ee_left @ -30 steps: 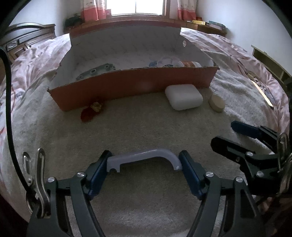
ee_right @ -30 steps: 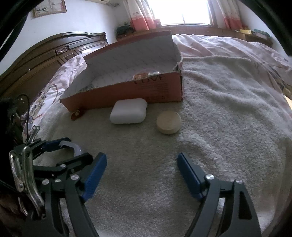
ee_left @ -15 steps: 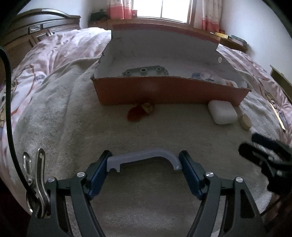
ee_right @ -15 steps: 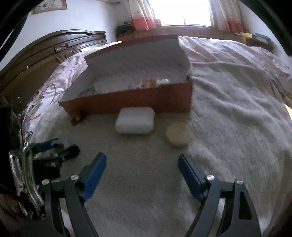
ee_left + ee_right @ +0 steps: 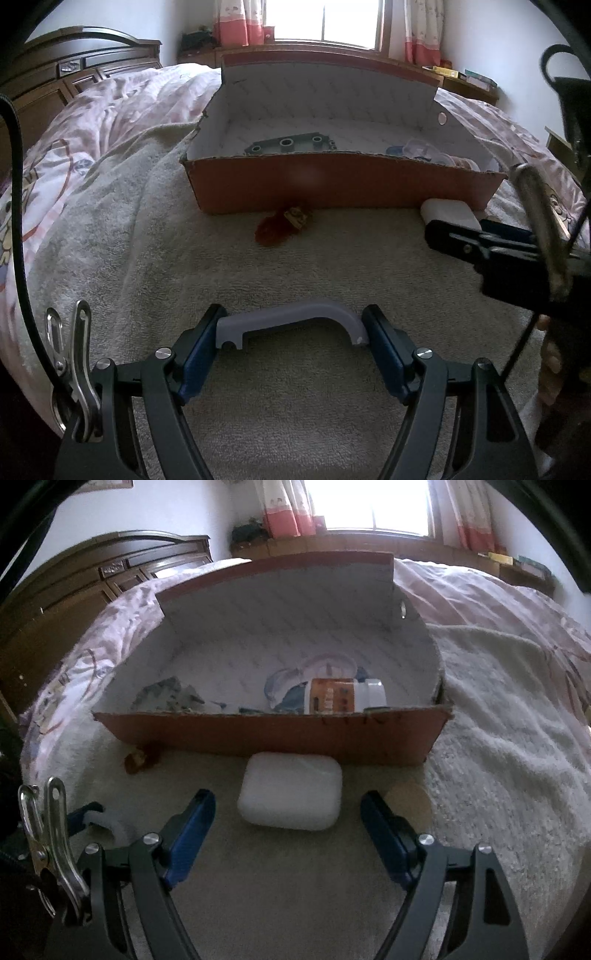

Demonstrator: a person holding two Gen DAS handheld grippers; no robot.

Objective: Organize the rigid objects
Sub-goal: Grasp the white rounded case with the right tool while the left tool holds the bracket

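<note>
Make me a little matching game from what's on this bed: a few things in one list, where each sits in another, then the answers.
Things:
1. grey handle
2. white case
3. orange-labelled bottle
4. red trinket

Places:
A. lying inside the cardboard box
B. on the towel just ahead of the open right gripper
C. clamped in the left gripper
D. on the towel by the box's front wall

Pairs: 1-C, 2-B, 3-A, 4-D

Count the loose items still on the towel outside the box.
3: white case in front of the box wall, tan disc to its right, red item near the wall's left. Others may be hidden.
</note>
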